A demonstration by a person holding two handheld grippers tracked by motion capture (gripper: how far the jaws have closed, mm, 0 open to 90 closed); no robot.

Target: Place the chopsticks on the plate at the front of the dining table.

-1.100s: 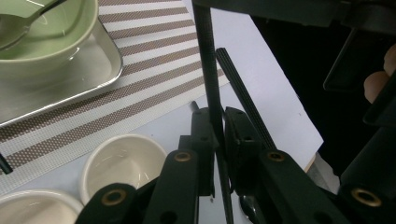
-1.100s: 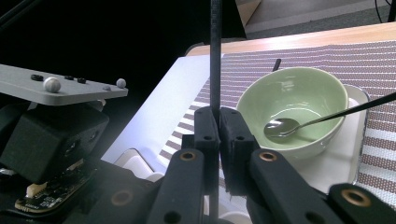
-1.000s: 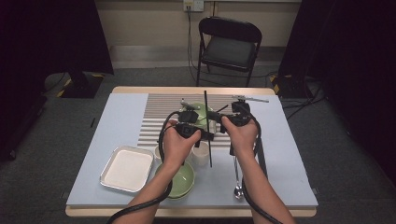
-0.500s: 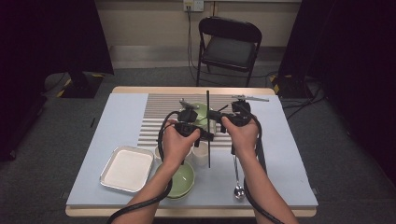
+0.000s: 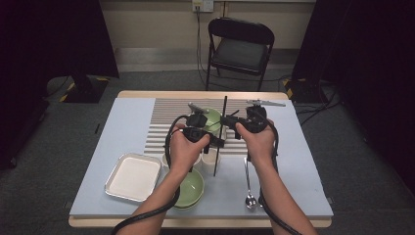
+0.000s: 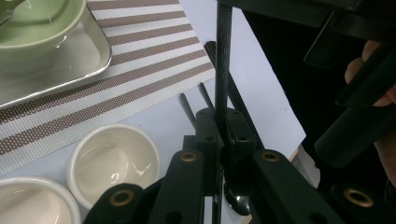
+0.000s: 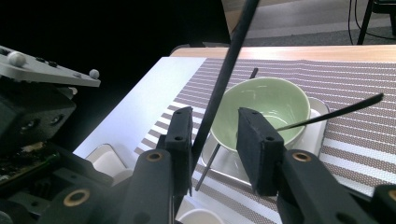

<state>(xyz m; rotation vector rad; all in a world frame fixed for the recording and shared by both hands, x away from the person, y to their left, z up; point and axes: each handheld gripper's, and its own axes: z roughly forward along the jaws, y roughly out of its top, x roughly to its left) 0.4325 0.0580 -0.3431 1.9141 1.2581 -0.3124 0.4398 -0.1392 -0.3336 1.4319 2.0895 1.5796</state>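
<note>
Nearest to me, at the near edge of the table (image 5: 303,161), I count one spoon (image 5: 249,188) on my right and one green bowl (image 5: 190,188) in the middle. To the left of that bowl lies one empty metal tray (image 5: 133,176). Just past the green bowl stand two small white cups (image 6: 114,161), side by side (my hands hide most of them from above).

Next come my two hands, close together over the middle of the table. My left gripper (image 5: 215,142) has its two black fingers (image 6: 208,128) squeezed tight on one long black stick (image 5: 220,134). The stick stands nearly upright, with its low end down by the cups and its top end pointing up past my hands.

My right gripper (image 5: 230,120) is just right of the left one. Its two fingers (image 7: 180,140) have just been opening. Now there is a gap between them and they do not squeeze anything. The stick passes through that gap, leaning against the left finger and well apart from the right one.

Farther off lies one striped mat (image 5: 169,120). On it sits a second metal tray (image 7: 317,133) holding a second green bowl (image 7: 266,105). One more thin black stick (image 7: 336,112) rests across that bowl's rim.

Farthest of all, beyond the table, stands one black folding chair (image 5: 240,46).
</note>
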